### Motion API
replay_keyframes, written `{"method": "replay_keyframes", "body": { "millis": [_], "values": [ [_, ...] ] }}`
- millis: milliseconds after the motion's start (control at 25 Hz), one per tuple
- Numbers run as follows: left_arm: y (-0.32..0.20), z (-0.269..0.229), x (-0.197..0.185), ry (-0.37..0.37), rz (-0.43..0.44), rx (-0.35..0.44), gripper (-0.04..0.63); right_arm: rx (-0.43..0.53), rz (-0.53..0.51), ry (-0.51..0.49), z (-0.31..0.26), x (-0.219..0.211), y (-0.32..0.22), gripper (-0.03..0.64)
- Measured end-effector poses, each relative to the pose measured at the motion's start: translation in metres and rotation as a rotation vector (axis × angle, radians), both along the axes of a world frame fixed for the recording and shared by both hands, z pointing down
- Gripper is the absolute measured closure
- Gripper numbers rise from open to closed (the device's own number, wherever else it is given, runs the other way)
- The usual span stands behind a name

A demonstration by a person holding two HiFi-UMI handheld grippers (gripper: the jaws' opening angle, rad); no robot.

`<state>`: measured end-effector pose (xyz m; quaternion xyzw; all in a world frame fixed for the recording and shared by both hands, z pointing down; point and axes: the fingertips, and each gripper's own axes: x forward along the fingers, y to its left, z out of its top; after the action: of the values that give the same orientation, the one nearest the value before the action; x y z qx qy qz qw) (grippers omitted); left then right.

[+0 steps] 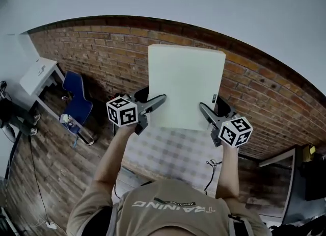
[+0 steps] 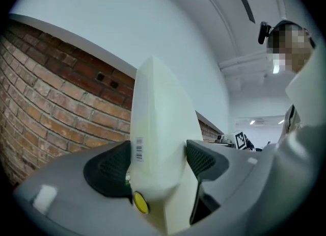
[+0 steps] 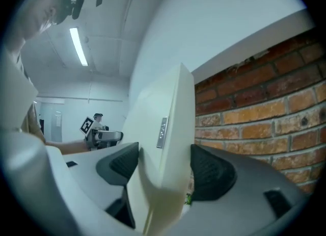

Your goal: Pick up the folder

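Two grippers: the left gripper (image 1: 153, 105) and the right gripper (image 1: 206, 113) each hold one side of the folder (image 1: 186, 87).
Folder: it is pale and flat. It is held up in the air between the two grippers, in front of the brick wall (image 1: 102, 56).
Left fingers: the two dark pads (image 2: 109, 168) are squeezed tight on the folder's left edge, one pad on each face.
Left edge: a barcode sticker (image 2: 138, 149) sits just beside one pad. A small yellow round button (image 2: 140, 203) shows lower down.
Right fingers: the dark pads (image 3: 209, 171) are pressed shut on the folder's right edge, one on each face.
Right edge: a thin grey tag (image 3: 162, 133) sits on the folder, just above the pads.
Below the folder: a checked top (image 1: 173, 151), maybe a table cloth; it looks too soft to be sure.
Off to the left: a blue chair (image 1: 77, 100) and a white desk (image 1: 38, 74) stand near the wall.
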<state>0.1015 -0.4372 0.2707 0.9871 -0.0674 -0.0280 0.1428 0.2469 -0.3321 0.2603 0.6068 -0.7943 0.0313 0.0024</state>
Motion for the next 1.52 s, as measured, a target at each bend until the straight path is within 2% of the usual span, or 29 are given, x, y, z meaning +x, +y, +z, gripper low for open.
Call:
{"method": "replay_keyframes", "body": {
  "millis": [320,560,800,1200,1520],
  "values": [
    [0.015,-0.042,0.028,0.050,0.084,0.069,0.267,0.100,0.073,0.012,-0.038,0.021,0.028,0.322],
    [0.022,-0.047,0.026,0.051,0.184,0.094,0.266,0.079,0.163,0.005,-0.036,0.007,0.048,0.322],
    [0.023,-0.066,0.022,0.114,0.265,0.117,0.264,0.102,0.239,0.052,-0.058,-0.008,0.058,0.322],
    [0.049,-0.094,0.041,0.153,0.297,0.157,0.263,0.142,0.255,0.140,-0.090,0.005,0.087,0.322],
    [0.052,-0.105,0.046,0.145,0.293,0.182,0.264,0.156,0.255,0.121,-0.095,0.012,0.090,0.322]
  ]
}}
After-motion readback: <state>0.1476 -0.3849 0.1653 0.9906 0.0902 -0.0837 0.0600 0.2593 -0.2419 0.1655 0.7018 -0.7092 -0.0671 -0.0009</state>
